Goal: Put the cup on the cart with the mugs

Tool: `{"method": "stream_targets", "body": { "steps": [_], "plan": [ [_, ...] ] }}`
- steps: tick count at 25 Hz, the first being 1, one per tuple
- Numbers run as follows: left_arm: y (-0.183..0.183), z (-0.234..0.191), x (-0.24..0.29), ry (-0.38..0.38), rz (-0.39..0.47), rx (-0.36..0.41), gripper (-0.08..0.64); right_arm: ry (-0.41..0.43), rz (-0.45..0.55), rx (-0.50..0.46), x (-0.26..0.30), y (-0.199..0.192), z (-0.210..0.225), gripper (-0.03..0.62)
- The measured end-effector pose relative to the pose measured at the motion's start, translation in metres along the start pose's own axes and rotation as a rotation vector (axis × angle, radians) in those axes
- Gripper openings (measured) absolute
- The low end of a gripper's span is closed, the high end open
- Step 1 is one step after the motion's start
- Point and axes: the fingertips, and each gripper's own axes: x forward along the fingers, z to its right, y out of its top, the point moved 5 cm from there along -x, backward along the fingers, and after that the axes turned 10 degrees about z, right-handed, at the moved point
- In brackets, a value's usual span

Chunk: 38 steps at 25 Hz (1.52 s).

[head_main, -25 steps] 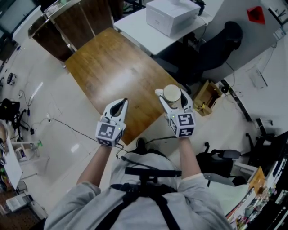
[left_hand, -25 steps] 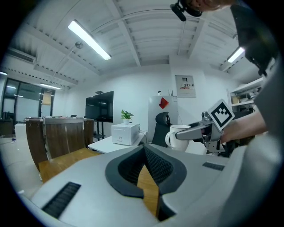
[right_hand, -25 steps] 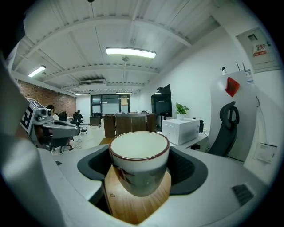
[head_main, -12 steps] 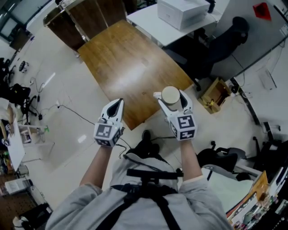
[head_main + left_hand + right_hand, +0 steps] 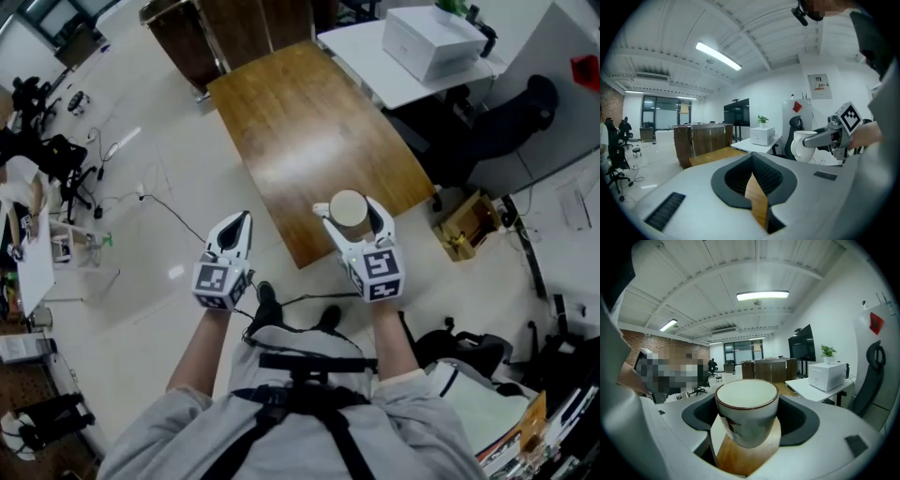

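Note:
A white cup with a dark rim sits upright between the jaws of my right gripper, which is shut on it. In the right gripper view the cup fills the centre and both pads press its sides. It hangs over the near end of the wooden table. My left gripper hovers over the floor to the left, jaws shut and empty. The left gripper view shows the closed tips of that gripper and, at right, the held cup. No cart with mugs is in view.
A white desk with a white box stands beyond the wooden table, a black office chair beside it. A small open crate sits on the floor at right. Cables trail across the floor at left. A dark wooden counter stands behind.
The view has swung: the table and desk have slid up and right in the picture. Both grippers keep their pose, and the cup stays in the right one.

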Motion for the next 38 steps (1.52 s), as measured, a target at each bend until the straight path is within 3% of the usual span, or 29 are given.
{"method": "stream_targets", "body": {
  "steps": [3, 10, 22, 26, 30, 38],
  "plan": [
    [-0.004, -0.037, -0.013, 0.019, 0.015, -0.001, 0.005, 0.025, -0.001, -0.003, 0.023, 0.003, -0.032, 0.390],
    [-0.017, -0.130, -0.036, -0.027, 0.032, 0.012, 0.005, 0.021, -0.019, 0.003, 0.087, -0.001, -0.105, 0.390],
    [-0.022, -0.271, -0.046, -0.044, 0.034, 0.021, 0.005, 0.026, -0.029, -0.037, 0.208, 0.004, -0.194, 0.390],
    [-0.013, -0.304, -0.050, -0.013, 0.005, 0.013, 0.005, 0.038, -0.024, -0.049, 0.241, 0.015, -0.211, 0.390],
    [-0.011, -0.328, -0.047, 0.010, 0.028, -0.025, 0.004, 0.058, -0.016, -0.046, 0.271, 0.025, -0.219, 0.390],
    [-0.011, -0.371, -0.007, 0.047, 0.032, -0.043, 0.005, 0.094, -0.013, -0.047, 0.342, 0.034, -0.209, 0.390]
  ]
}}
